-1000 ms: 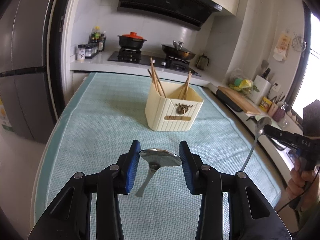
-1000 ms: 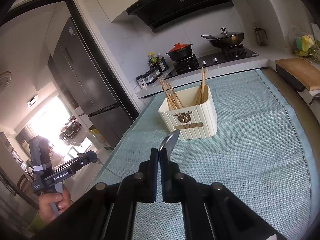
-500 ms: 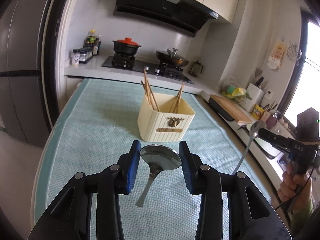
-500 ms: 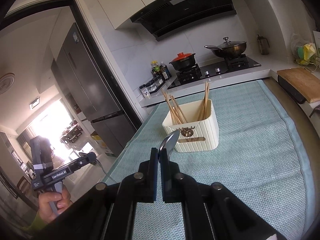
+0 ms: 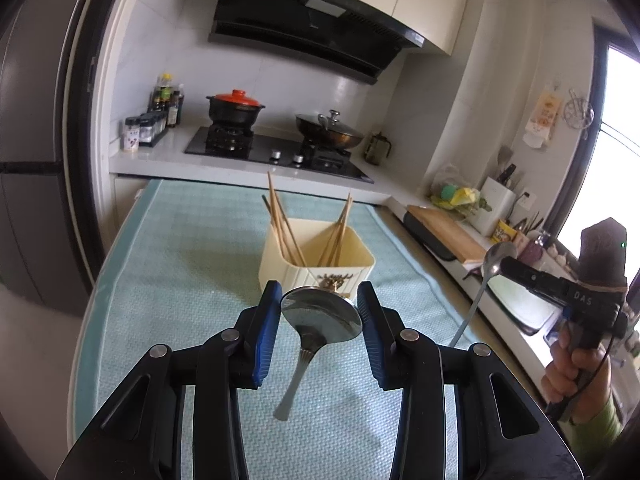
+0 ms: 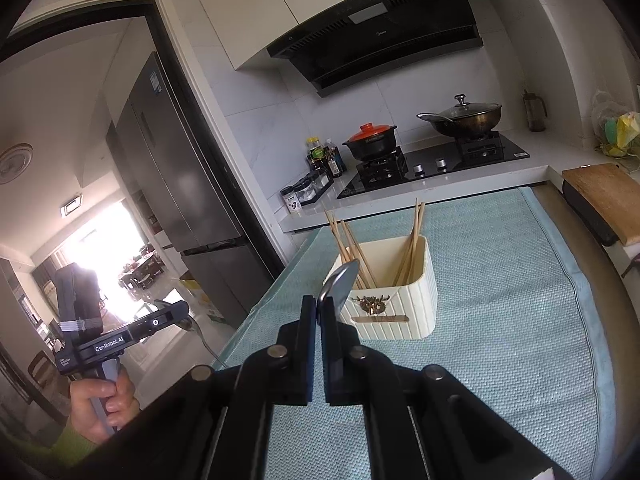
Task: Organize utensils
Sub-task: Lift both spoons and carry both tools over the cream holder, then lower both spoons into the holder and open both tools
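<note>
Wooden chopsticks (image 5: 284,224) already stand in the cream ribbed plastic holder (image 5: 316,264) on the teal mat (image 5: 180,280); two steel spoons remain, the left gripper (image 5: 319,312) part-open around one spoon's bowl (image 5: 320,314), the right gripper (image 6: 319,312) pinched tight on the other spoon (image 6: 340,280), both short of the holder

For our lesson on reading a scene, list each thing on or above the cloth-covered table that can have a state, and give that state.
Left tongs: shut across the bowl of a large steel spoon, handle hanging down.
Right tongs: shut on a slim steel spoon, bowl sticking up.
Cream ribbed plastic holder: upright on the cloth, open-topped.
Wooden chopsticks: standing tilted inside the holder, in two bunches.
</note>
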A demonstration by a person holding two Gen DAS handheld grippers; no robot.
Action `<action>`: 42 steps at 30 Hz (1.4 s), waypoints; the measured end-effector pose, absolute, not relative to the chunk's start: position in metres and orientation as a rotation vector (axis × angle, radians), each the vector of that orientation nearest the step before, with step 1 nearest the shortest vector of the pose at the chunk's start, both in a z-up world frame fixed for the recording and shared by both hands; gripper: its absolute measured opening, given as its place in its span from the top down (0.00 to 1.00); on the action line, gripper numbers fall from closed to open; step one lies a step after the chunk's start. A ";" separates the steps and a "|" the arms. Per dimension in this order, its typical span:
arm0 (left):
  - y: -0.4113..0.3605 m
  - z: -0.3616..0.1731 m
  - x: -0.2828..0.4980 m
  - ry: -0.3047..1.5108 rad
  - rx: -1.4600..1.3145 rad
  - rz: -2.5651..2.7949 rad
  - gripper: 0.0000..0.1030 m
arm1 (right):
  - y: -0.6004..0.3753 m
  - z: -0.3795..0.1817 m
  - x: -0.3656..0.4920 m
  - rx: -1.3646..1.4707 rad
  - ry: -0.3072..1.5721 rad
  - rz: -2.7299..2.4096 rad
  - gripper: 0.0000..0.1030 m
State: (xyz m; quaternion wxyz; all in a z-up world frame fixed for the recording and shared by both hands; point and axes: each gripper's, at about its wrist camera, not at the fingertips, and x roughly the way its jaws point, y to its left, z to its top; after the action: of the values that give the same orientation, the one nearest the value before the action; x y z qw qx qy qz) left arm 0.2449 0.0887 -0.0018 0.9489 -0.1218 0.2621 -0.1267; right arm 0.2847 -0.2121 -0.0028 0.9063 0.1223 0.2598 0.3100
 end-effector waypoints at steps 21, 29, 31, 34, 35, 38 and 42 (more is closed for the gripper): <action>0.065 0.080 0.417 0.451 -0.262 -0.305 0.63 | -0.153 0.040 0.466 0.280 0.482 0.676 0.98; 0.054 -0.007 0.480 0.601 -0.292 -0.247 0.63 | -0.132 -0.042 0.521 0.256 0.651 0.638 0.98; 0.054 -0.024 0.490 0.634 -0.300 -0.232 0.63 | -0.130 -0.059 0.532 0.269 0.702 0.639 0.98; 0.057 -0.040 0.500 0.668 -0.304 -0.219 0.63 | -0.125 -0.080 0.544 0.276 0.760 0.623 0.97; 0.058 -0.043 0.503 0.676 -0.307 -0.216 0.63 | -0.123 -0.085 0.546 0.273 0.776 0.619 0.94; 0.060 -0.045 0.504 0.674 -0.302 -0.198 0.62 | -0.120 -0.093 0.548 0.252 0.811 0.591 0.94; 0.063 -0.028 0.493 0.638 -0.270 -0.177 0.33 | -0.122 -0.080 0.537 0.207 0.783 0.580 0.94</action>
State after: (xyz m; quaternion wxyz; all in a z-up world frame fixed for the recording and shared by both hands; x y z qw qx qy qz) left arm 0.4927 0.0629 -0.0276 0.9367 -0.1323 0.3122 -0.0868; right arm 0.5368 -0.1217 -0.0799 0.8785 0.0993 0.3754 0.2782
